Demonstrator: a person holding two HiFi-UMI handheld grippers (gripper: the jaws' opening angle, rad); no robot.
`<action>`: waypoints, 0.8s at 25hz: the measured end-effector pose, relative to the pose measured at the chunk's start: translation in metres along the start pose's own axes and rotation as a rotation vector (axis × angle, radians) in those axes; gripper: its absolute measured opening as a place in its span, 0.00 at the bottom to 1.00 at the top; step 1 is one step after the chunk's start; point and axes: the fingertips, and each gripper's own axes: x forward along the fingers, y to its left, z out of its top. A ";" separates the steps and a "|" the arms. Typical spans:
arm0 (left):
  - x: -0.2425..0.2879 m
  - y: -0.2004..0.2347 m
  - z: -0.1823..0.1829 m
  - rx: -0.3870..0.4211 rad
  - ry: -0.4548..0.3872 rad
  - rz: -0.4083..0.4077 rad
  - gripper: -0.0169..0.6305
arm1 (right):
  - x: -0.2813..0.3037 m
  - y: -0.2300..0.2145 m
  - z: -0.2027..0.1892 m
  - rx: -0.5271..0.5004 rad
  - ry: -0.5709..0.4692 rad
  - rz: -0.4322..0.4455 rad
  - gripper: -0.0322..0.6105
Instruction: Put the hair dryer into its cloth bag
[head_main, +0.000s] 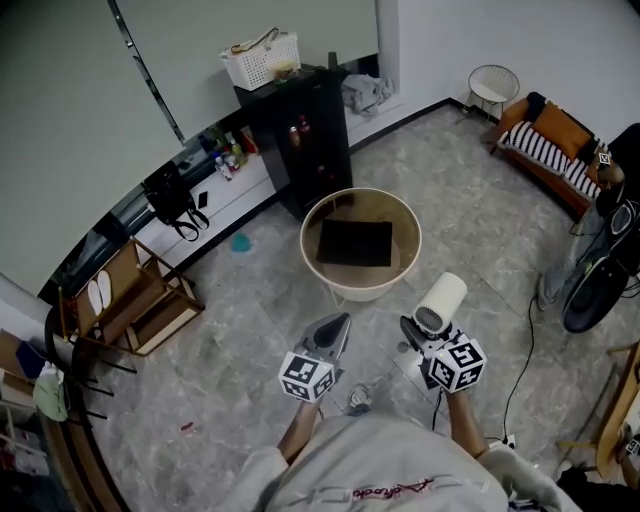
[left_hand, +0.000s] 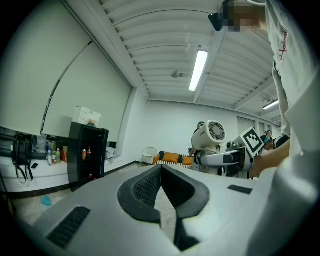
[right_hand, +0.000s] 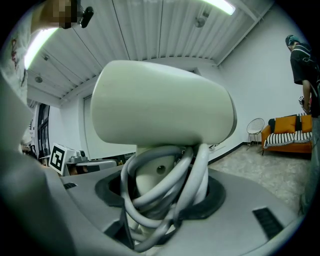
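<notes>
The right hand-held gripper clamped the hair dryer; the left hand-held gripper was closed, empty. The cloth bag lay on the round surface before a black cabinet.

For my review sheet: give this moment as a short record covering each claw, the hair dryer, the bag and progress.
left claw: shut, empty
right claw: shut on the hair dryer handle, cord wound round it
hair dryer: held in the air, apart from the bag
cloth bag: dark, lying flat on the round table ahead
progress: dryer not yet in bag
</notes>
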 end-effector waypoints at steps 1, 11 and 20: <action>0.004 0.007 0.001 0.002 0.003 -0.007 0.07 | 0.007 -0.002 0.001 0.003 -0.003 -0.006 0.49; 0.047 0.062 0.008 0.016 0.016 -0.074 0.07 | 0.063 -0.022 0.011 0.017 -0.025 -0.066 0.49; 0.068 0.069 -0.002 0.006 0.044 -0.130 0.07 | 0.072 -0.038 0.003 0.045 -0.021 -0.118 0.49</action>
